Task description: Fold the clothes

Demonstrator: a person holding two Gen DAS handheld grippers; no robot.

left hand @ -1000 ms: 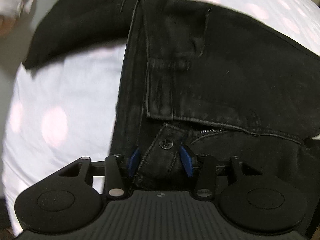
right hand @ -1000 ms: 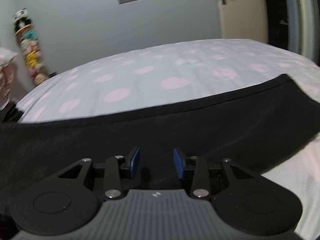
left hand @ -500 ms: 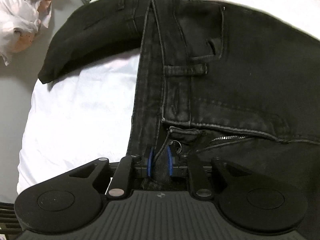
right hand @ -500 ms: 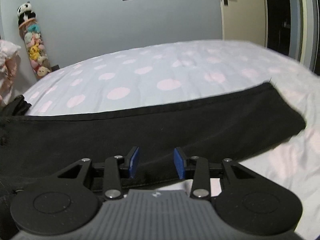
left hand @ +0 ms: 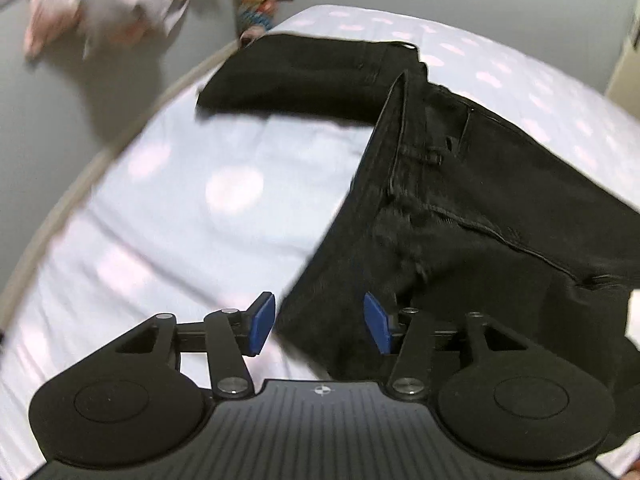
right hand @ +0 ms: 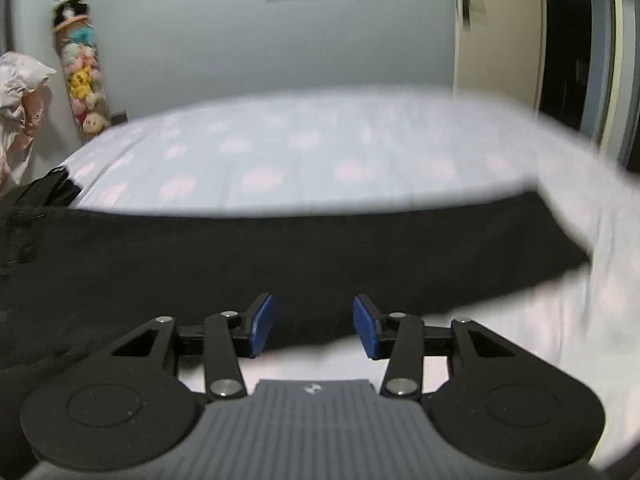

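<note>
Black jeans lie on a white bed sheet with pale pink dots. One leg is folded back toward the far left. My left gripper is open, its blue pads either side of the jeans' near waist edge, holding nothing. In the right wrist view the other trouser leg stretches flat across the bed. My right gripper is open and empty at that leg's near edge.
A crumpled white and pink cloth hangs at the upper left. A hanging column of soft toys is on the grey wall. A door and dark doorway stand at the right. The bed's left edge runs diagonally.
My left gripper was shut on the jeans' waistband half a second ago; it has opened and let go, and pulled back. The right gripper stayed open and backed off slightly.
</note>
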